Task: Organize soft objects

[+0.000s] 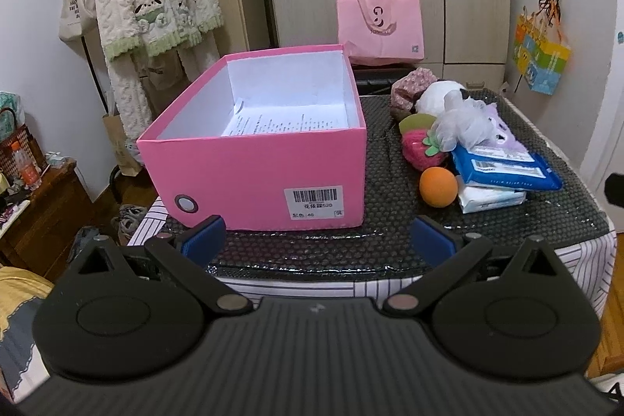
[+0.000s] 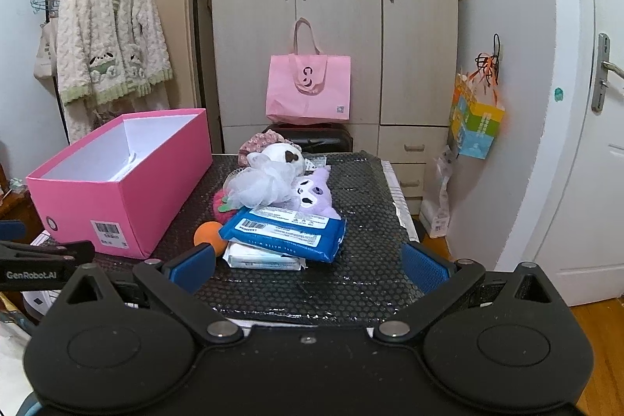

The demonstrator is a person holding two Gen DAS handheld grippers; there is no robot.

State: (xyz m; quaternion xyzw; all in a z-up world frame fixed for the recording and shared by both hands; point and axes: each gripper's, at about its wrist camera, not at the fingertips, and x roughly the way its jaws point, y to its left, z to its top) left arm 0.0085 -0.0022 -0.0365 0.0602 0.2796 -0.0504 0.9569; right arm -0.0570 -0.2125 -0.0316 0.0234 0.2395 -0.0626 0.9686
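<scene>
An open pink box (image 1: 253, 178) with a printed sheet inside stands on the black bubble-wrap table top (image 1: 390, 221); it also shows at left in the right wrist view (image 2: 128, 201). Beside it lies a pile of soft things: an orange ball (image 1: 438, 186) (image 2: 208, 233), a blue wipes pack (image 1: 503, 166) (image 2: 286, 232) on a white pack (image 2: 265, 260), a red strawberry plush (image 1: 423, 149), a white mesh puff (image 2: 259, 188), a purple plush (image 2: 316, 192) and a white plush (image 2: 282, 154). My left gripper (image 1: 319, 244) is open and empty before the box. My right gripper (image 2: 308, 266) is open and empty before the pile.
A pink tote bag (image 2: 308, 90) stands behind the table against a wardrobe (image 2: 335, 14). A fleece robe (image 2: 109, 45) hangs on a rack at left. A colourful bag (image 2: 475, 123) hangs on the right wall by a door (image 2: 585, 143). A wooden side table (image 1: 39, 205) with a bottle is at far left.
</scene>
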